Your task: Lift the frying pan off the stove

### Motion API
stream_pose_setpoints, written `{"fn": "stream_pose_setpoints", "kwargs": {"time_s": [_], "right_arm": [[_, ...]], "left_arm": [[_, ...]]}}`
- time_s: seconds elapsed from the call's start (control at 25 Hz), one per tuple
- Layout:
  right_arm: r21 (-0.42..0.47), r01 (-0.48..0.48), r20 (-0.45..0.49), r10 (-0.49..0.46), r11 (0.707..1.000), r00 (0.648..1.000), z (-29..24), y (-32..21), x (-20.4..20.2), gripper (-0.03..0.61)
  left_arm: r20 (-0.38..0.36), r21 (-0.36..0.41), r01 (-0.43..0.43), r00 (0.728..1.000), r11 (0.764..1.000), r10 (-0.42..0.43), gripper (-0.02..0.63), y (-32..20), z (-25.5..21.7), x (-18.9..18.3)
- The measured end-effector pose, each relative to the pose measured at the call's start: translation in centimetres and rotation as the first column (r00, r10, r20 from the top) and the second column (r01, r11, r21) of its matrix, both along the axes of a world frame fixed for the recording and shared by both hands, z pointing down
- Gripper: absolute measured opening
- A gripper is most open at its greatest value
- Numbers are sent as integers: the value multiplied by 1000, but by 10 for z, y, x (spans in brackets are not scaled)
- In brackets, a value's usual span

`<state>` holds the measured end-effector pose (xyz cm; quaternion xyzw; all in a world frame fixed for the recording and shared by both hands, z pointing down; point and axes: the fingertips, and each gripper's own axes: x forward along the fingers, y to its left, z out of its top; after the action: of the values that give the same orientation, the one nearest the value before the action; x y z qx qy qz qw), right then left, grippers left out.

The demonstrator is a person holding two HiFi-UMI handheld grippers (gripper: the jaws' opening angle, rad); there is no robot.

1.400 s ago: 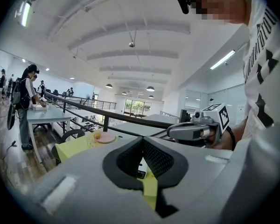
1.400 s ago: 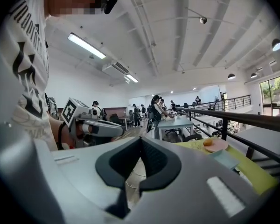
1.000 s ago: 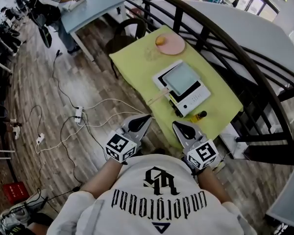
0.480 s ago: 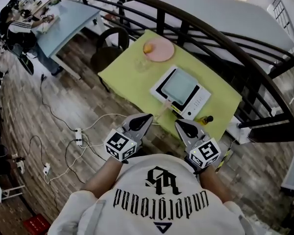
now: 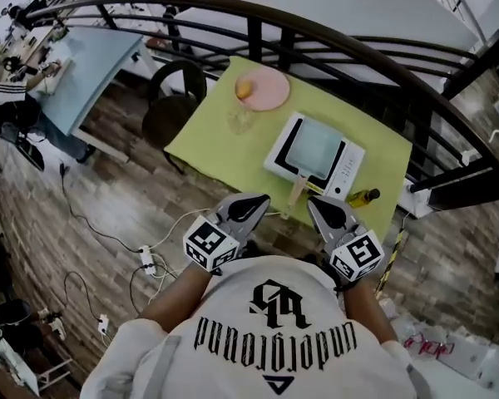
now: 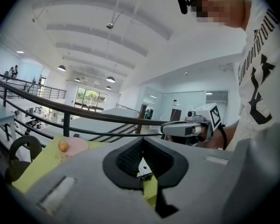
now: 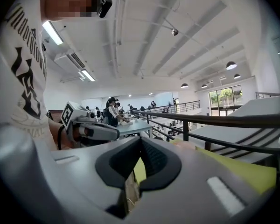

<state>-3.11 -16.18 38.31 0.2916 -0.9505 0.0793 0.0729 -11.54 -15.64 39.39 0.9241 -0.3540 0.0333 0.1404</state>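
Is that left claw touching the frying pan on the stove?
Apart. The head view shows the shut left claw short of the frying pan, green tablecloth lying between them.

The table (image 5: pixel 220 144) stands before me, and the railing (image 5: pixel 255 40) runs behind it. On the table, the frying pan (image 5: pixel 314 148) sits on the stove (image 5: pixel 350 173), with its handle toward me. The plate (image 5: pixel 268 90) lies at the far left, with what is perhaps a fruit (image 5: pixel 244 90) on it. A bottle (image 5: pixel 364 196) lies just beside the stove's near right corner. A chair (image 5: pixel 170 110) stands left of the table.
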Motion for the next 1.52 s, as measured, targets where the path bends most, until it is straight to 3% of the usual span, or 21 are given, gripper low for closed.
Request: {"fn": "stream_pose_setpoints", "kwargs": {"time_s": [0.24,0.44,0.6,0.8,1.0,1.12,1.36,1.52], "right_arm": [[-2,-119,-2,119,993,993,6,-13,-2,2],[-52,-150,-13,150,987,989,27,-17,18,2],[-110,-159,-16,158,981,987,46,-23,21,2],[-149,-160,-20,159,976,987,63,-40,13,2],[-255,-161,-28,159,953,987,101,-47,24,3],[-306,-156,-24,157,939,987,120,-56,28,39],[-443,-149,19,175,884,984,156,-68,36,105],[-561,-114,65,181,820,981,188,-75,39,160]], "left_arm": [[24,-25,-111,993,994,111,6,-11,14,-11],[33,-66,-190,981,980,192,6,-14,28,11],[68,-106,-180,980,978,187,6,-23,46,9],[64,-173,-183,978,968,197,6,-35,70,3],[37,-245,-202,975,948,218,8,-39,101,21],[28,-272,-214,973,938,230,8,-46,114,26],[-21,-397,-246,966,884,259,81,-50,151,40],[-76,-500,-295,951,814,299,167,-46,179,54]]}}
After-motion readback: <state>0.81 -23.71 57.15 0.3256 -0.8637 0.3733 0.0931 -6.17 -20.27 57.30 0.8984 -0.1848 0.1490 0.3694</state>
